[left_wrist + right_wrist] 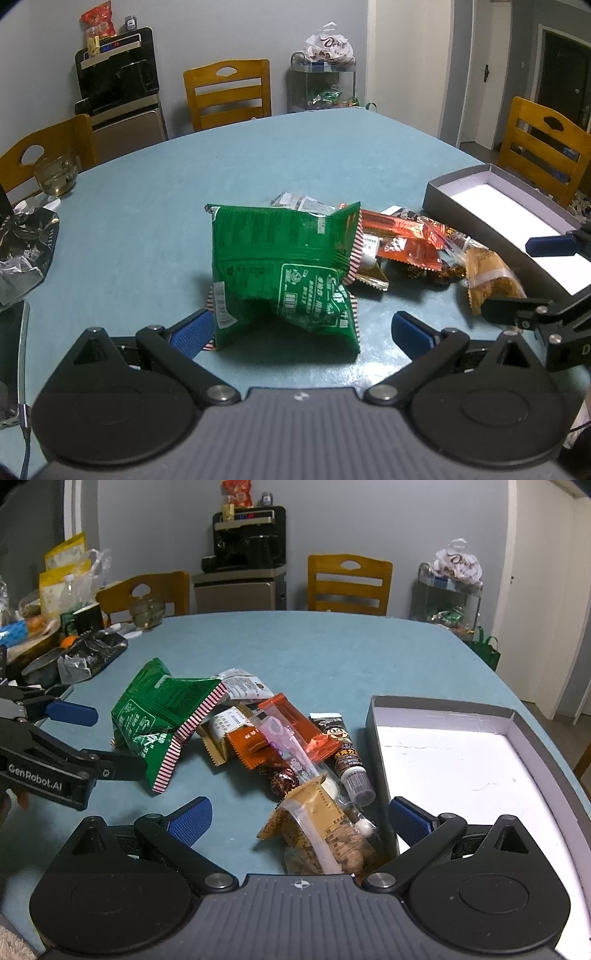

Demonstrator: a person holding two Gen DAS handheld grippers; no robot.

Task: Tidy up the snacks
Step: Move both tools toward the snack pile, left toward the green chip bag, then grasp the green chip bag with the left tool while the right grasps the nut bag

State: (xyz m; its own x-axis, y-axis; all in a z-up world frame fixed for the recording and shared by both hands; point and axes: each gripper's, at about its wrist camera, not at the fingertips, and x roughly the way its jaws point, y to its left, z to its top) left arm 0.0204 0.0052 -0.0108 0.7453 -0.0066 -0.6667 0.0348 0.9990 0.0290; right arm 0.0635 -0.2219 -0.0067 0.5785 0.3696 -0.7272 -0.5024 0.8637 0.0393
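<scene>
Barely begun: box (pixel 443 760) at right empty, snack pile (pixel 280 746) left of it on table (pixel 314 657). Left gripper (pixel 301 330) spread around green bag (pixel 284 273); right gripper (pixel 299 819) spread over tan packet (pixel 317 830), neither gripping.

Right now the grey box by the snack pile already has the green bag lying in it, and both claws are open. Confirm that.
Not quite. The grey box holds nothing; its white floor is bare in the right wrist view. The green bag stands on the table, between the open fingers of the left claw. The right claw is open too.
</scene>
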